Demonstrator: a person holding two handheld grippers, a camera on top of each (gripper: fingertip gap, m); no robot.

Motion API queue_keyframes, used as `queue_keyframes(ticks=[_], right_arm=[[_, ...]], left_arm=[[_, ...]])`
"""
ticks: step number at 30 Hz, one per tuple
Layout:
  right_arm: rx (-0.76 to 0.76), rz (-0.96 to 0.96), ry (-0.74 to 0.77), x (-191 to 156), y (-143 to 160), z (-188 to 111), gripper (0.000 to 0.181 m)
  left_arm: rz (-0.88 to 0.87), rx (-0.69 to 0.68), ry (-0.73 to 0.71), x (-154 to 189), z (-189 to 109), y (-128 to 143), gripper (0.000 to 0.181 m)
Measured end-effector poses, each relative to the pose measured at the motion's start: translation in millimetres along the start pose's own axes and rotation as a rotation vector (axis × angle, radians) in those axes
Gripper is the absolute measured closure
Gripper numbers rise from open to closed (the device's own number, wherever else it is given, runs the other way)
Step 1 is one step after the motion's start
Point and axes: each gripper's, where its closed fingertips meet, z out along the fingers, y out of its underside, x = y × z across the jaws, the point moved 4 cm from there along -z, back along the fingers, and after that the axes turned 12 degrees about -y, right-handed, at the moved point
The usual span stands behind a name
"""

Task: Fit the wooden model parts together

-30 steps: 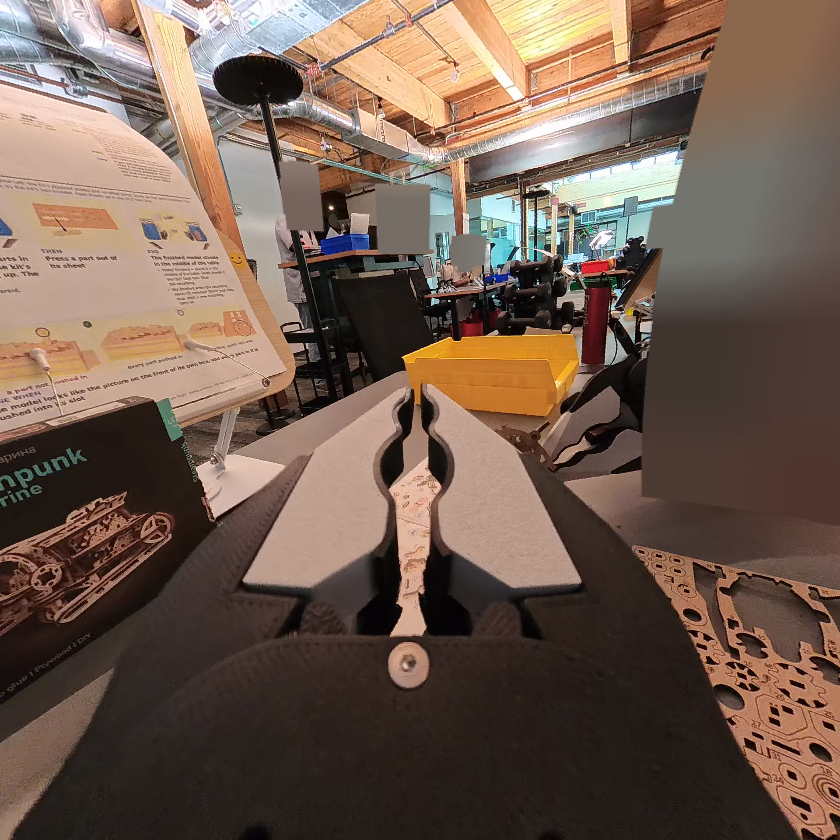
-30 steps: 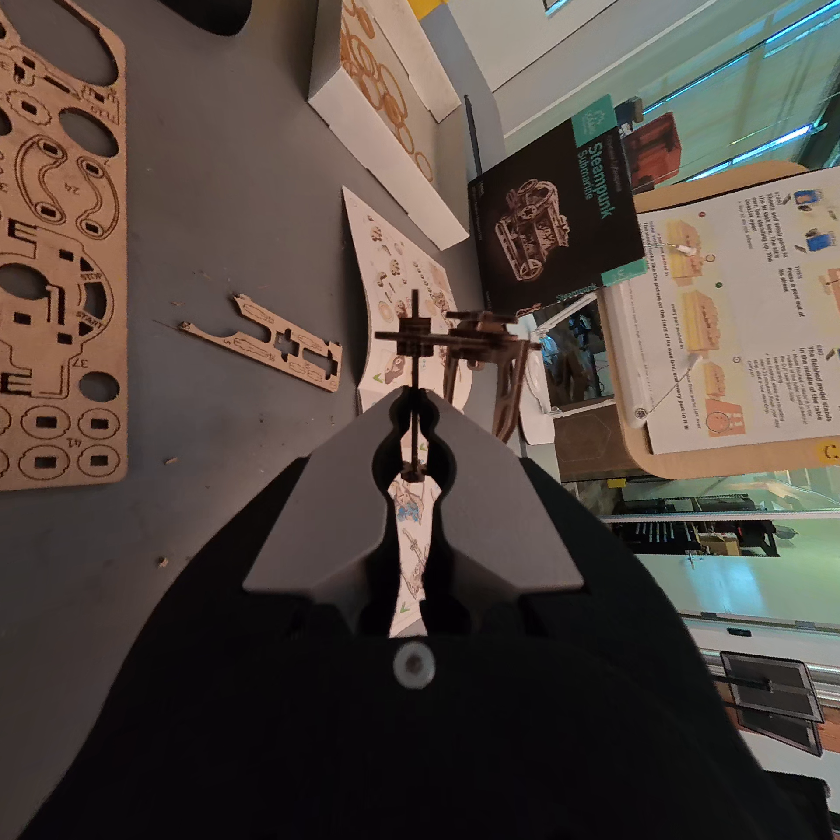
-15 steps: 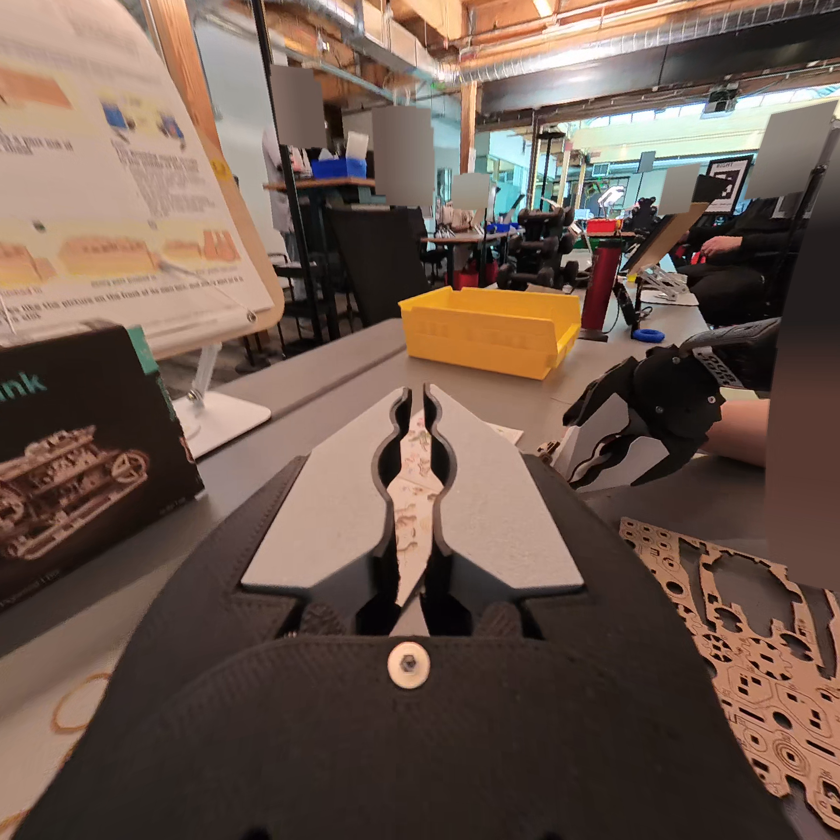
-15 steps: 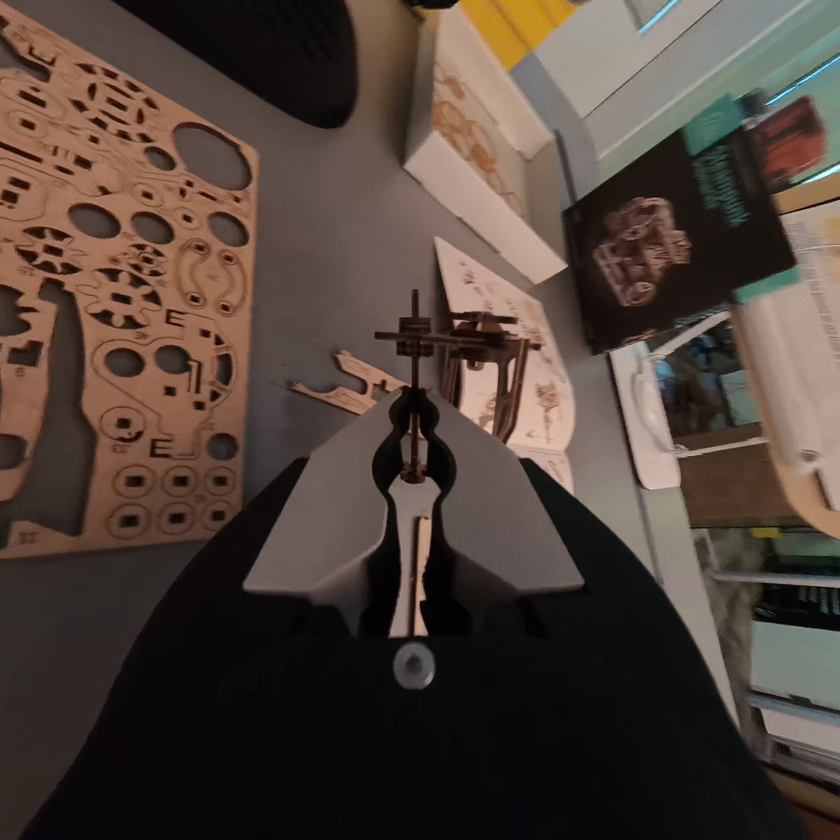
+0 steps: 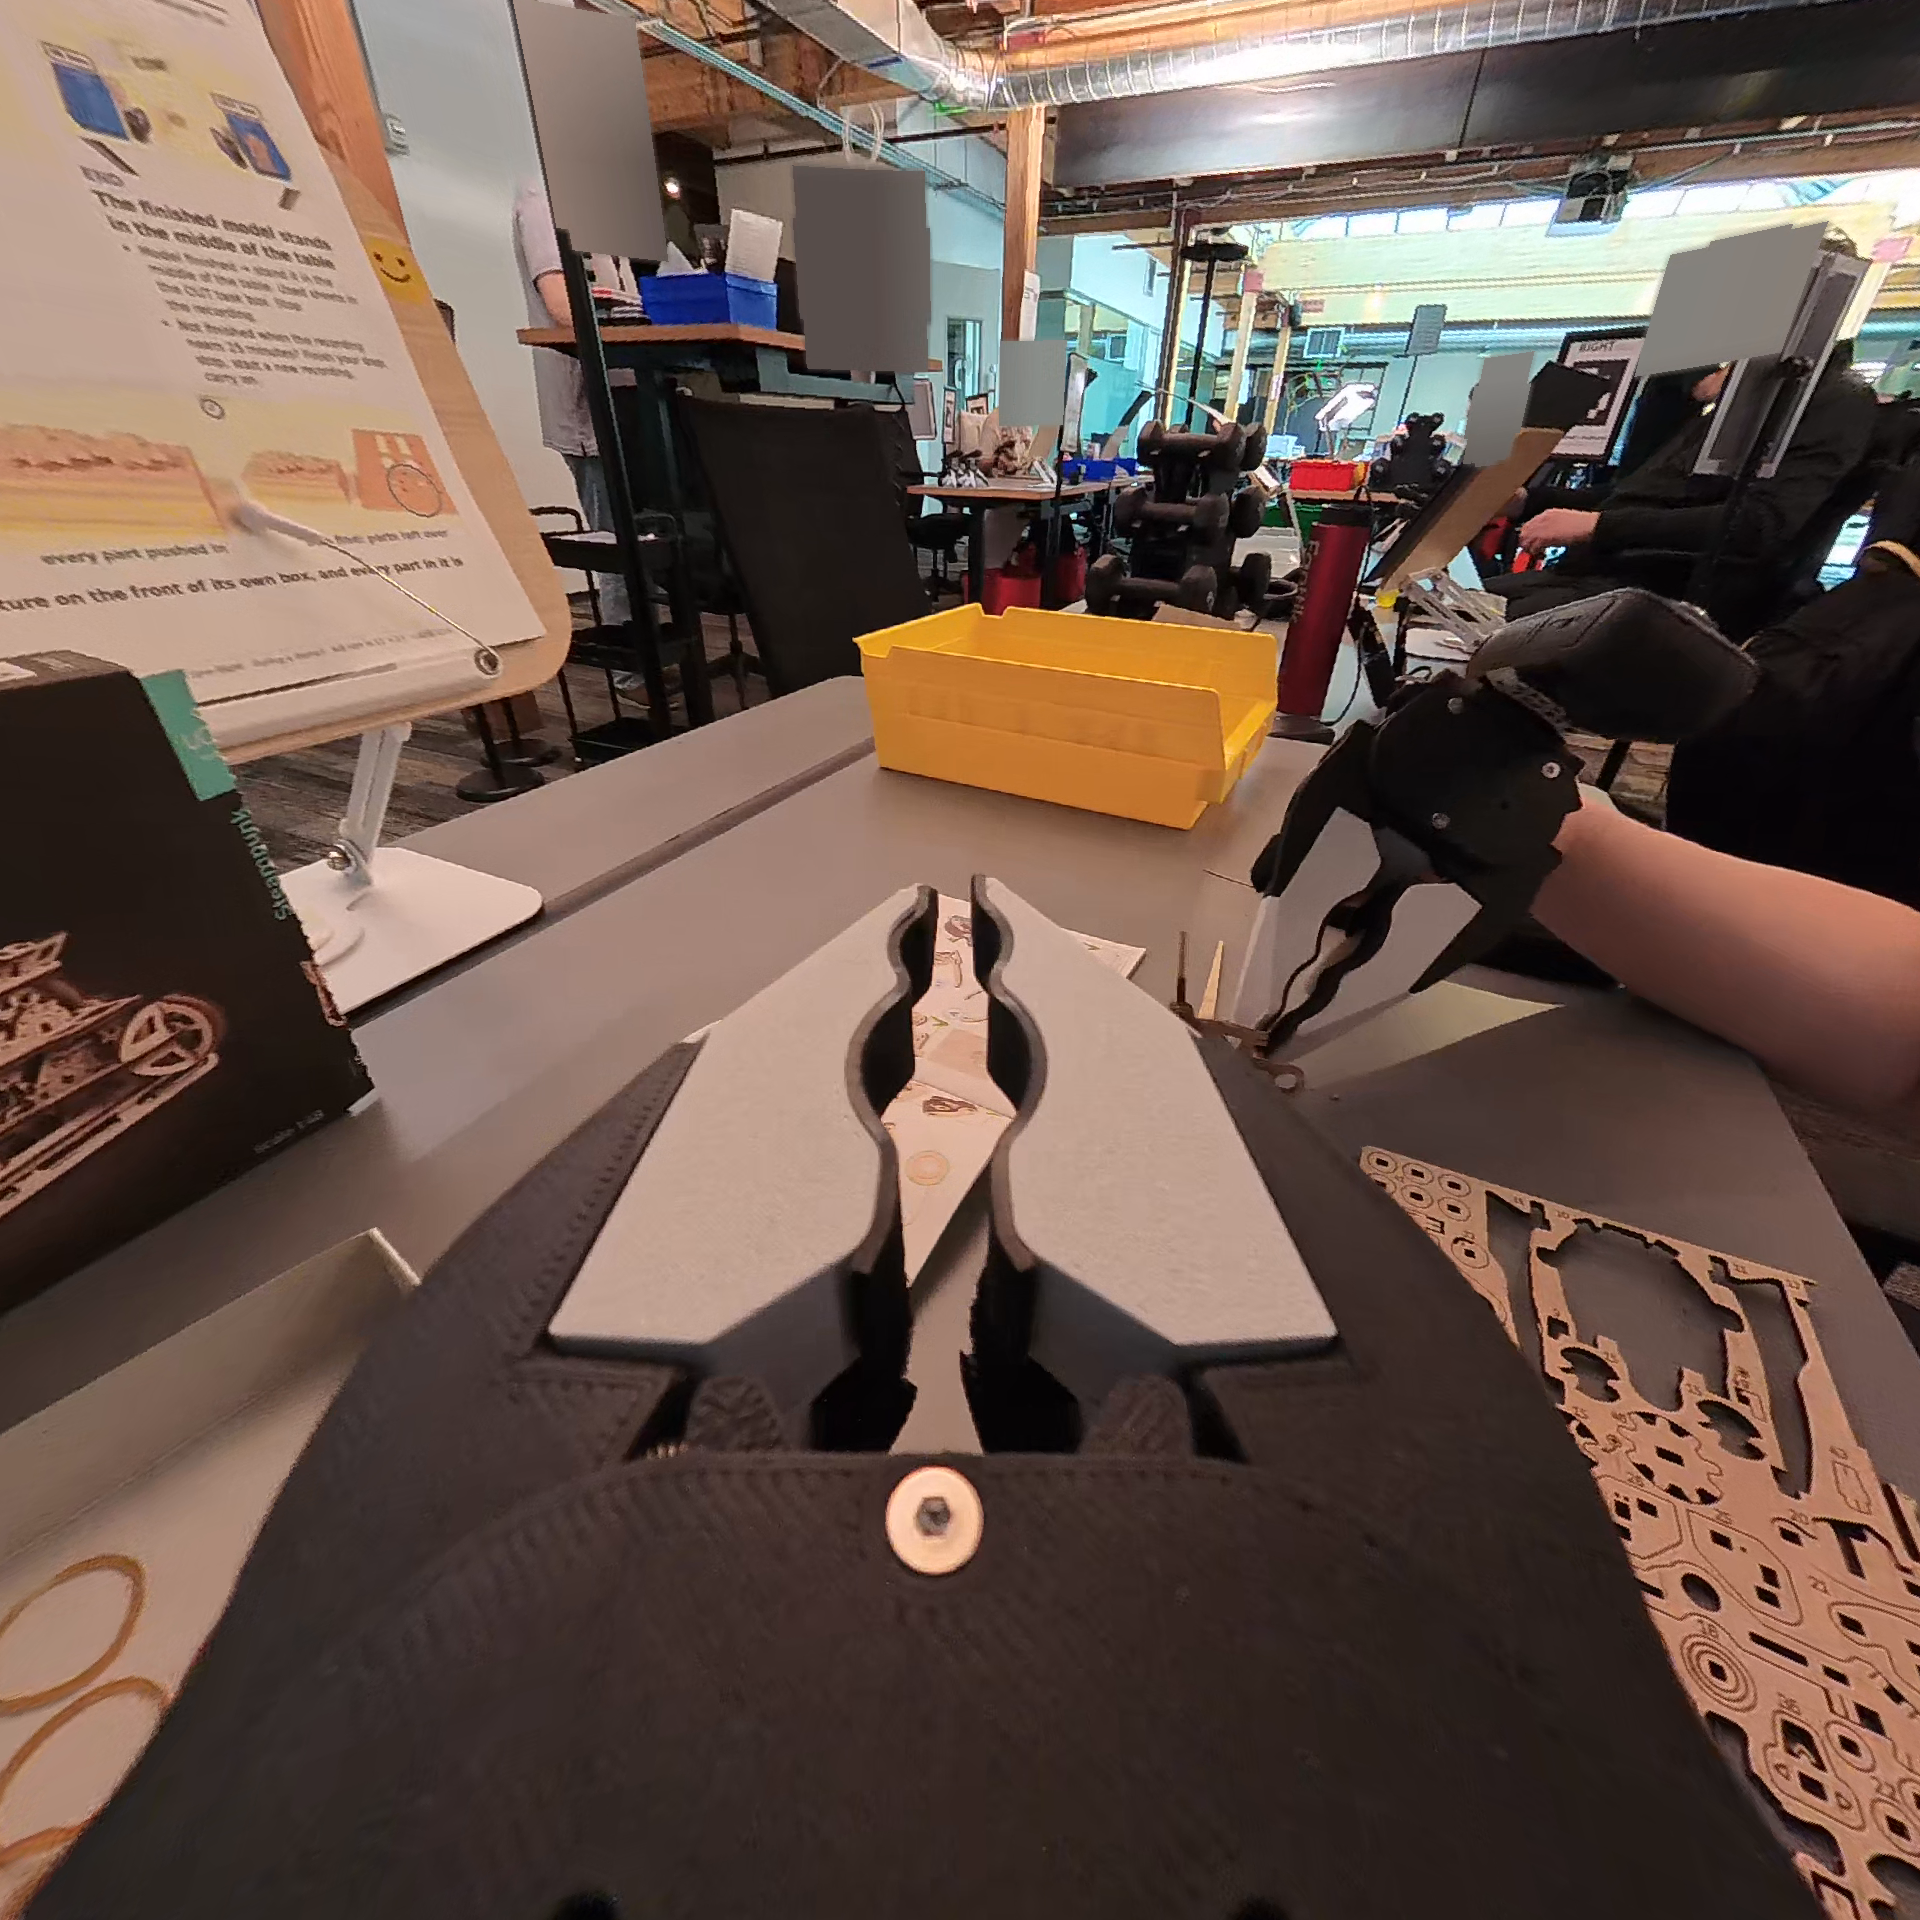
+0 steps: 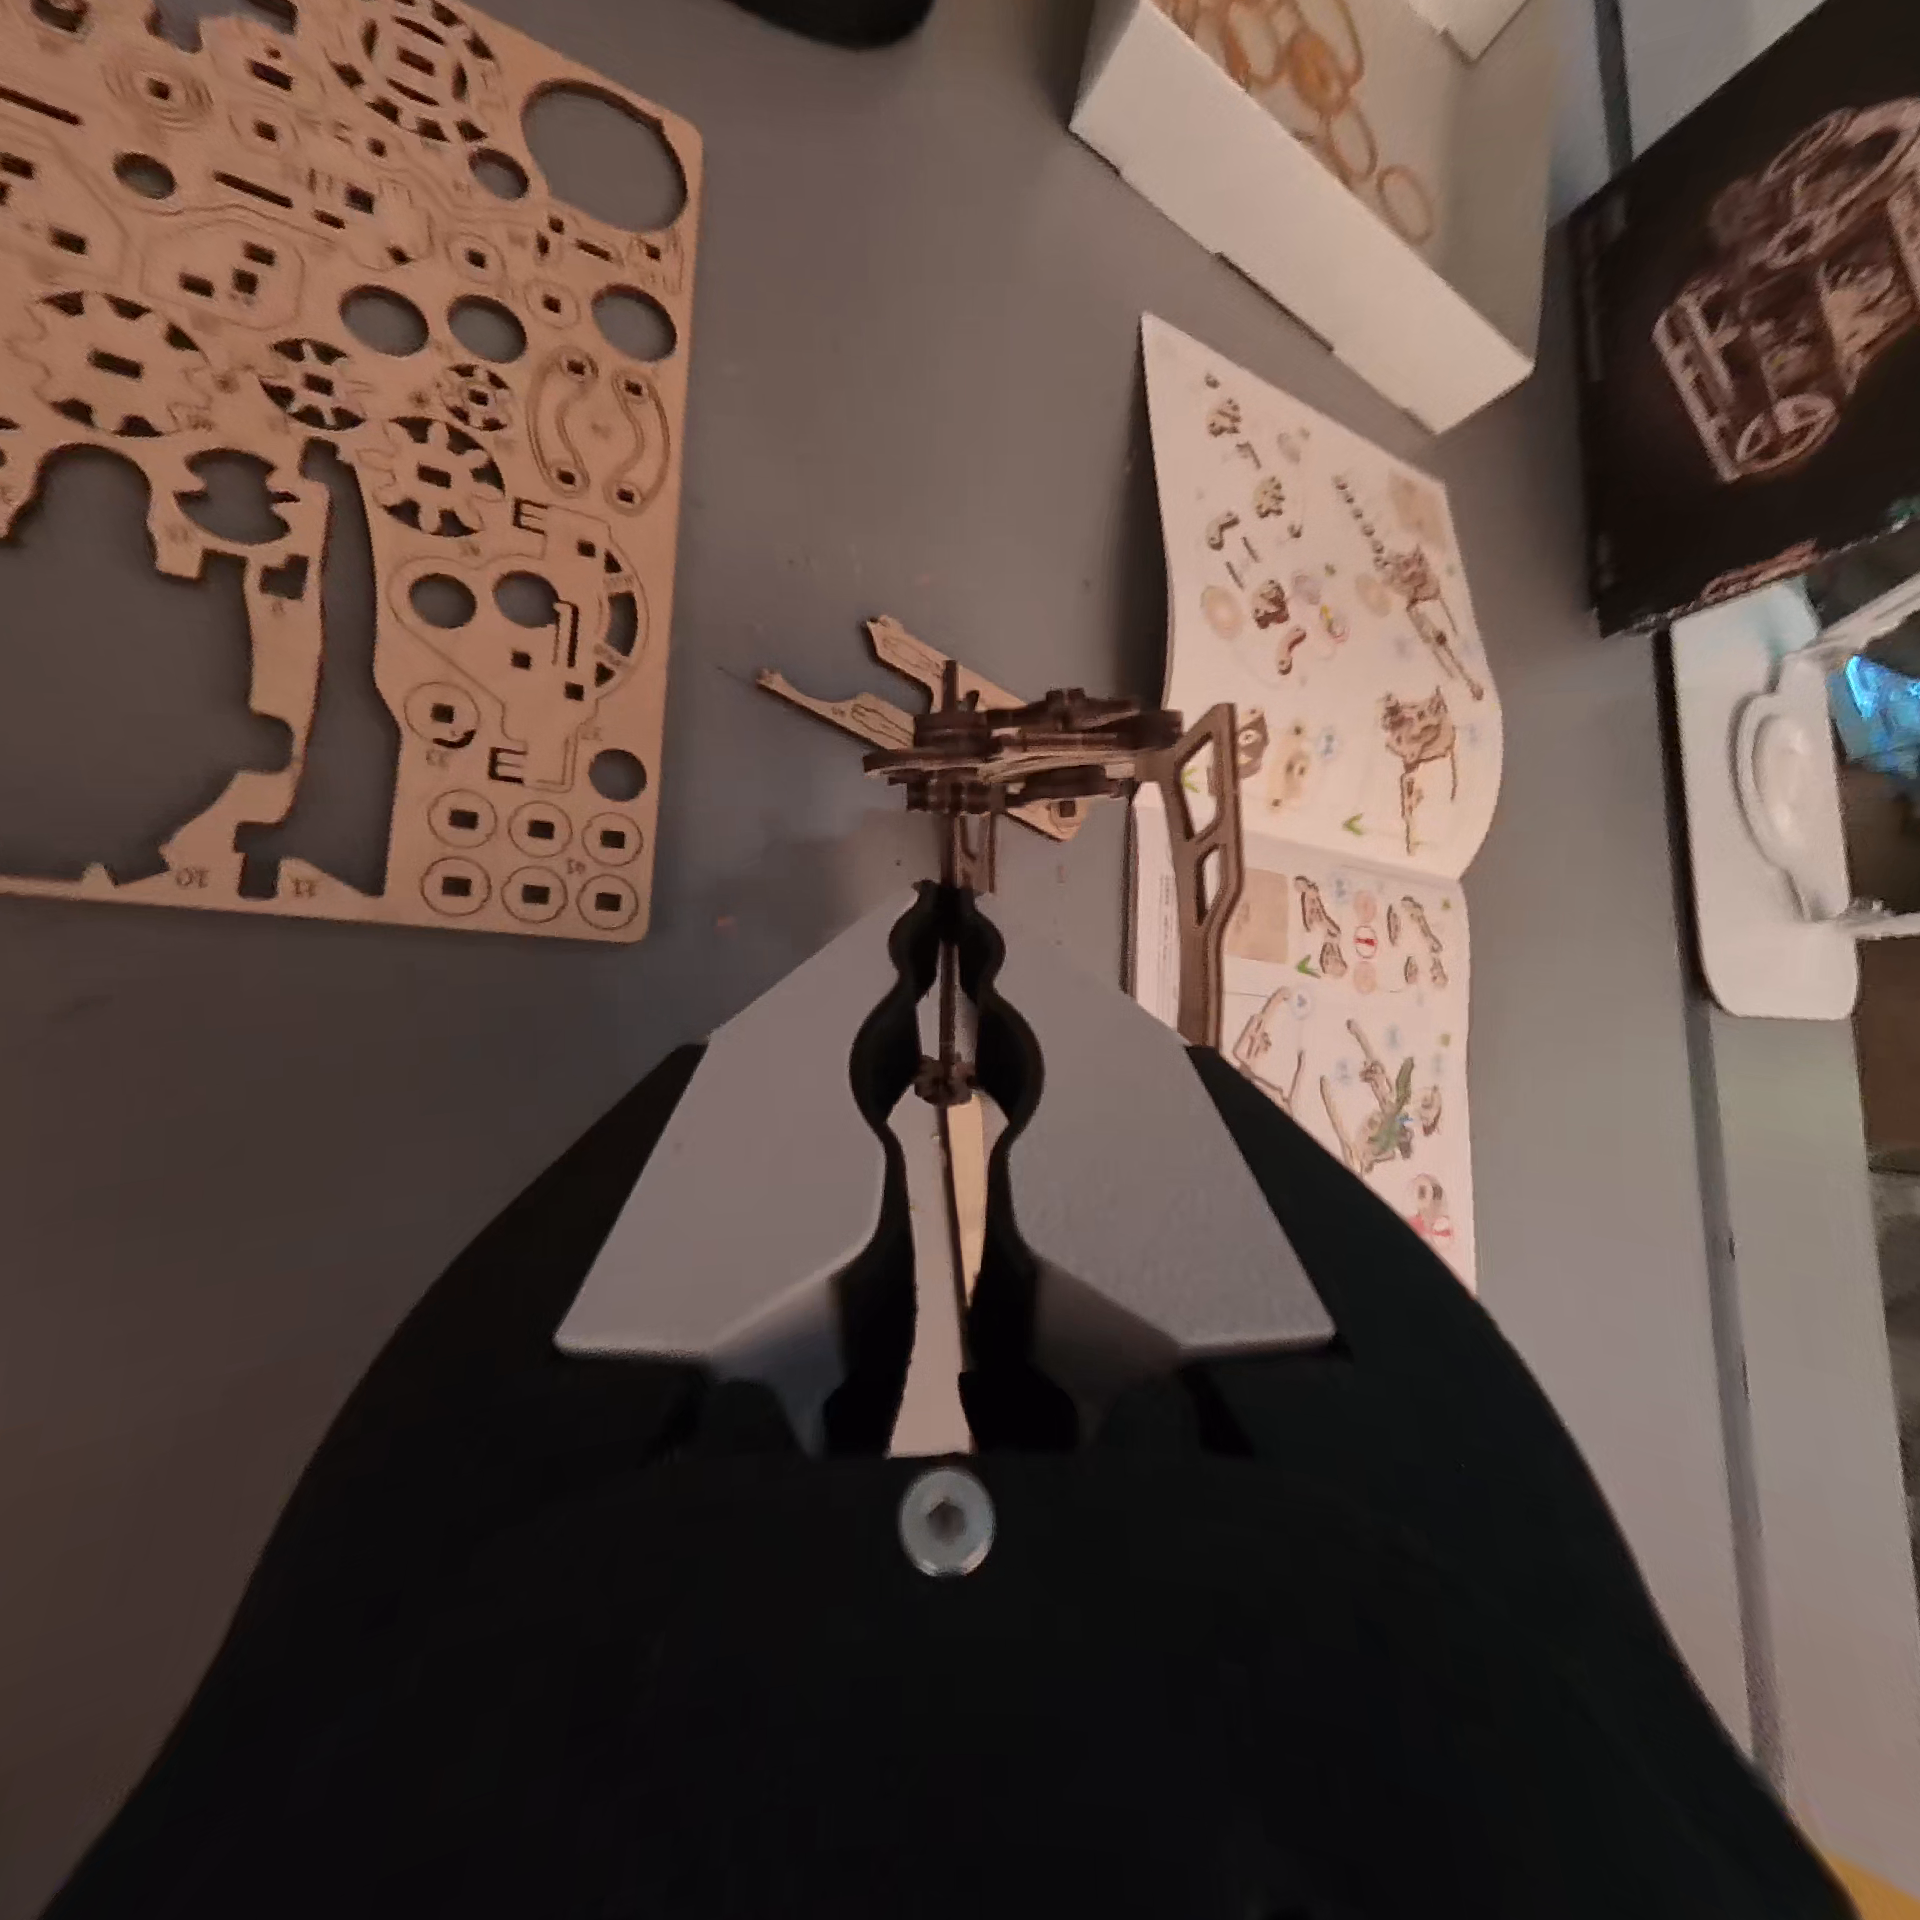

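My right gripper (image 6: 945, 888) is shut on a thin stem of the partly built dark wooden model (image 6: 1023, 743) and holds it above the grey table. A loose flat wooden part (image 6: 831, 707) lies on the table just under the model. A laser-cut wooden sheet (image 6: 312, 468) with several empty cut-outs lies to the left. My left gripper (image 5: 951, 894) is shut and empty, low over the table, pointing at the instruction booklet (image 5: 951, 1049). In the left wrist view the right gripper (image 5: 1288, 997) shows at right, tips down, with the model (image 5: 1247, 1034) at its tips.
A yellow bin (image 5: 1060, 707) stands at the back of the table. The black kit box (image 5: 125, 987) and an instruction board (image 5: 208, 364) on a white stand (image 5: 416, 914) are at left. A white box of rings (image 6: 1299, 187) lies beside the booklet (image 6: 1351, 727). The wooden sheet (image 5: 1662, 1455) lies at right. Left tips to right tips: about 20 centimeters.
My right gripper has turned to look down at the table and carried the model over the loose flat part. My left gripper's view has tipped downward; both stay shut.
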Motion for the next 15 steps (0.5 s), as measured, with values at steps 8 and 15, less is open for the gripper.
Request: queue_keyframes(ticks=[8, 15], right_arm=[[0.065, 0.003, -0.049, -6, -3, 0, 0.181], [0.092, 0.055, -0.105, -12, 1, -1, 0.181]], left_arm=[[-0.005, -0.027, 0.04, 8, 4, 6, 0.177], [-0.031, -0.076, 0.107, 19, 8, 13, 0.176]])
